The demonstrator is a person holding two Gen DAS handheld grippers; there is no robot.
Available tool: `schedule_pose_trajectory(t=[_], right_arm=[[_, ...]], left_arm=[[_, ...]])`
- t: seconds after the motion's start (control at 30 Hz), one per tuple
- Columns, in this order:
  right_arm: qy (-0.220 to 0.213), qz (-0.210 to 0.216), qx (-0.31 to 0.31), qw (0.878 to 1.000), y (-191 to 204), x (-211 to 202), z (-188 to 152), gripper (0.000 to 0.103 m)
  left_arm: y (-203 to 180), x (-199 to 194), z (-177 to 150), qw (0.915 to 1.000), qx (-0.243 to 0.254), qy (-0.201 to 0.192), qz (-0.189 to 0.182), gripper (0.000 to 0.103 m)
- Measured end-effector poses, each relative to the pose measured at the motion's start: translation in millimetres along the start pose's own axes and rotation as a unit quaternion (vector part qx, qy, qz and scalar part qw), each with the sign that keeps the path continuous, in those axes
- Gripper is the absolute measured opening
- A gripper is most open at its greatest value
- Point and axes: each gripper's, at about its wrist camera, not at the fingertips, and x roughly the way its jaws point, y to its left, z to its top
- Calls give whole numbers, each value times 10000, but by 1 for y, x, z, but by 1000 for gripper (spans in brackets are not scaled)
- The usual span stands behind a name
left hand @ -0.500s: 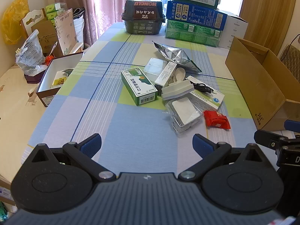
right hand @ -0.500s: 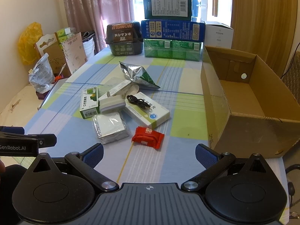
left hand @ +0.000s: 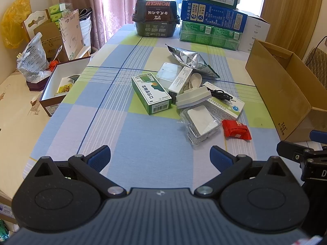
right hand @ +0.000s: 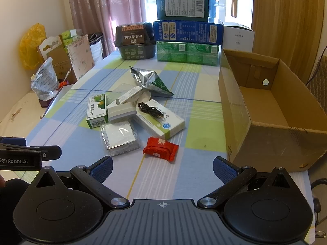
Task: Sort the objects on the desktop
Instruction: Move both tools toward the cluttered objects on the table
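Note:
A heap of small items lies mid-table: a green medicine box, a white-and-green box with a black cable on it, a grey-white block, a clear packet, a red snack pack and a silver foil bag. My left gripper hovers open at the near table edge, short of the heap. My right gripper is open too, just before the red pack. Neither holds anything.
An open cardboard box stands on the right of the checked tablecloth. Stacked cartons and a dark food container line the far end. A white open box and bags sit left of the table.
Both views have barely shifted. The items on the table lie where they were and both grippers stay open.

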Motion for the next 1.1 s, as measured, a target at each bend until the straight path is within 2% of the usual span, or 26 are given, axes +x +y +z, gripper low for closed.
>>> schedule_pose_trajectory(t=[0.33,0.53,0.67,0.77,0.93,1.0,1.1], right_arm=[[-4,-11,32,10000,-1,0,0,101],[33,123,99,9999,-5,0,2,101],[-206,56,-46,9998,0,-11,5,101],[-373,-27,-84,9993,2,-16,6,101],[-436,373,82,9983,-3,-12,11,101],[-256,245,-110,9993,0,-5,13,101],[-248,24,-376,9990,6,3,12,101]], left_arm=[[0,0,-1,10000,11,3,1,102],[4,1,0,9999,-120,34,-58,102],[4,-1,2,9999,-115,30,-105,102],[2,-1,5,9999,32,57,-156,102],[2,0,16,9990,373,6,-261,102],[2,1,23,9982,484,-21,-357,102],[-1,5,31,9966,696,-110,-428,102]])
